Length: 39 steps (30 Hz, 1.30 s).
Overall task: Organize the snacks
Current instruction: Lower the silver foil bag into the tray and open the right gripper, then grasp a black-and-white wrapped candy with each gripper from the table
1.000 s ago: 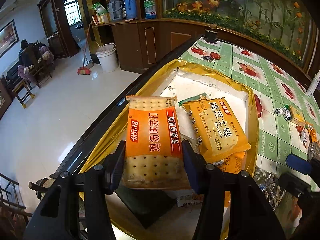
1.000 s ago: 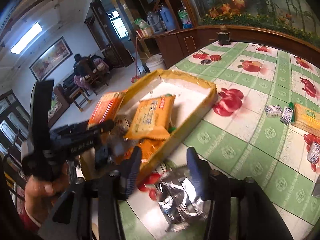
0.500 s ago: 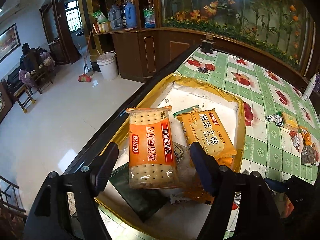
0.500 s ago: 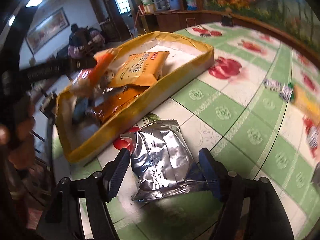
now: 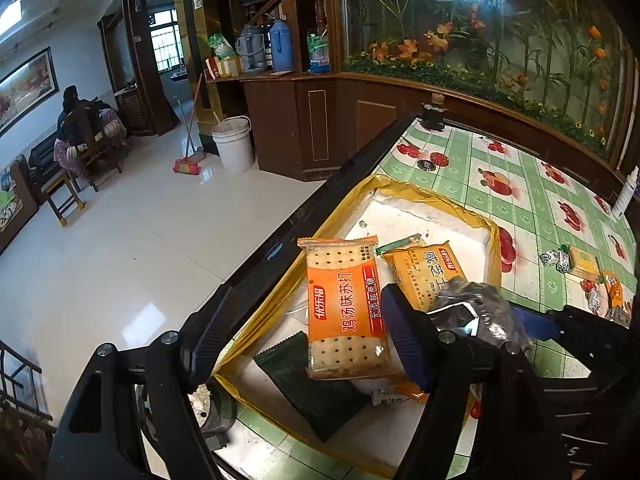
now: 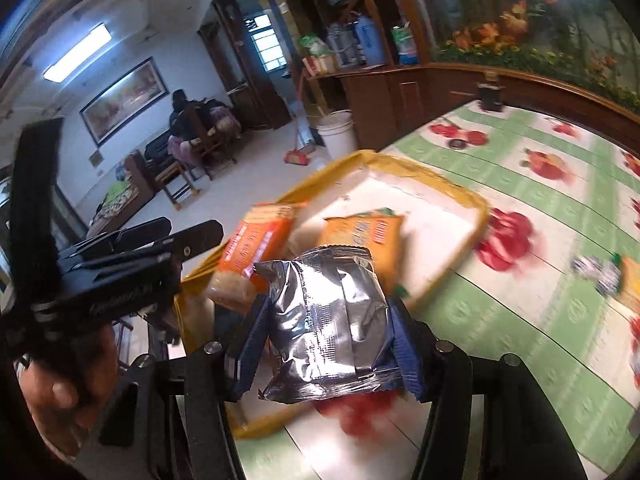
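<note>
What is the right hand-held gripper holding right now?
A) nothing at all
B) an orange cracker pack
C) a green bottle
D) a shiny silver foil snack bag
D: in the right wrist view the crinkly shiny silver foil snack bag sits squeezed between the blue pads of the right hand-held gripper, whose jaws are closing, lifted near the yellow-rimmed tray.

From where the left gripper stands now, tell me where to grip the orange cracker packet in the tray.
Grip the orange cracker packet across its two long side edges, near the middle, coming from above and from the near end. It lies flat on other packets in the yellow tray, long axis pointing away from the left gripper, whose open jaws already straddle its width. The crimped ends are probably too thin and floppy.
</note>
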{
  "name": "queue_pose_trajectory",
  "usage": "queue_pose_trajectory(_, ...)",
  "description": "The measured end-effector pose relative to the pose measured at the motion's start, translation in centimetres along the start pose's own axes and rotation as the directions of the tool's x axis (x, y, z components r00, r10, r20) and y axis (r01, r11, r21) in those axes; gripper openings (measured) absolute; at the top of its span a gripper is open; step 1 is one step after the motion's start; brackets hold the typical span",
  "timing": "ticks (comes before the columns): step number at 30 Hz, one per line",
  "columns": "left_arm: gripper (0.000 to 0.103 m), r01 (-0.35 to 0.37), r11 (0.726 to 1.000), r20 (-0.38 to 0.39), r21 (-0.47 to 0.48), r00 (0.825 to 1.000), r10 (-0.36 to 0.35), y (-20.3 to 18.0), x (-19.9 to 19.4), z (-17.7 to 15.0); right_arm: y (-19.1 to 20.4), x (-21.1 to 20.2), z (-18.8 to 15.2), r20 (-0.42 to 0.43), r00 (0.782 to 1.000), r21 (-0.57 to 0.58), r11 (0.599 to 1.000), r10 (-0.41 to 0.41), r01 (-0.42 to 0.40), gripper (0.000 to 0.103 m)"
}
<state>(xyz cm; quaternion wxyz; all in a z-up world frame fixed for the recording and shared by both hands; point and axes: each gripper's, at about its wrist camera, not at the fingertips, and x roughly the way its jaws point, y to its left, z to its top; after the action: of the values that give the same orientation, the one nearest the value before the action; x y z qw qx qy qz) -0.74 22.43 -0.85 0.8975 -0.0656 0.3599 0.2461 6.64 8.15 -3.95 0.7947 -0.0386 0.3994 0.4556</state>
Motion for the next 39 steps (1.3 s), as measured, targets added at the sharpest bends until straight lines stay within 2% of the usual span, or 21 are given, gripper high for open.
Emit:
queue_pose_trajectory(3, 0.074, -0.022, 1.0, 0.007, 0.004, 1.0, 0.021, 0.3, -0.4, 0.0, 1.2, 2.0, 0.6, -0.016, 0.999, -0.011, 1.0, 0.029, -0.029, 0.061)
queue_pose_trajectory(5, 0.074, -0.019, 1.0, 0.014, 0.001, 1.0, 0.019, 0.2, -0.6, 0.0, 1.5, 1.7, 0.5, 0.002, 0.999, -0.001, 0.999, 0.037, -0.037, 0.061)
queue_pose_trajectory(8, 0.074, -0.009, 1.0, 0.022, 0.008, 1.0, 0.009, -0.4, -0.9, 0.1, 0.8, 0.2, 0.0, 0.025, 0.999, 0.017, 0.999, 0.028, -0.028, 0.063)
queue_pose_trajectory(11, 0.074, 0.009, 1.0, 0.024, 0.029, 1.0, -0.01, -1.7, -1.3, 0.0, -1.4, -2.6, -0.6, 0.069, 0.998, 0.078, 0.997, 0.003, -0.008, 0.07)
queue_pose_trajectory(16, 0.074, 0.073, 0.994, 0.009, 0.083, 0.997, -0.074, -5.2, -1.9, -0.5, -7.2, -8.4, -2.7, 0.163, 0.977, 0.226, 0.969, -0.134, 0.095, 0.073)
queue_pose_trajectory(22, 0.074, 0.154, 0.975, -0.021, 0.163, 0.988, -0.153, -10.3, -2.4, -1.3, -13.2, -14.2, -6.1, 0.186, 0.945, 0.357, 0.914, -0.271, 0.192, 0.074)
queue_pose_trajectory(29, 0.074, 0.235, 0.942, -0.072, 0.239, 0.972, -0.224, -15.8, -2.2, -1.7, -16.9, -18.9, -9.3, 0.162, 0.892, 0.398, 0.855, -0.422, 0.332, 0.074)
queue_pose_trajectory(32, 0.074, 0.271, 0.926, -0.103, 0.264, 0.962, -0.252, -17.9, -1.8, -1.8, -18.5, -20.1, -10.6, 0.133, 0.876, 0.418, 0.828, -0.463, 0.374, 0.074)
queue_pose_trajectory(35, 0.074, 0.299, 0.913, -0.132, 0.279, 0.953, -0.272, -19.9, -1.0, -1.7, -20.2, -20.6, -11.6, 0.105, 0.869, 0.438, 0.807, -0.483, 0.395, 0.074)
queue_pose_trajectory(39, 0.074, 0.325, 0.901, -0.167, 0.287, 0.943, -0.287, -22.0, 0.2, -1.3, -21.4, -20.1, -12.2, 0.061, 0.873, 0.443, 0.797, -0.483, 0.41, 0.074)
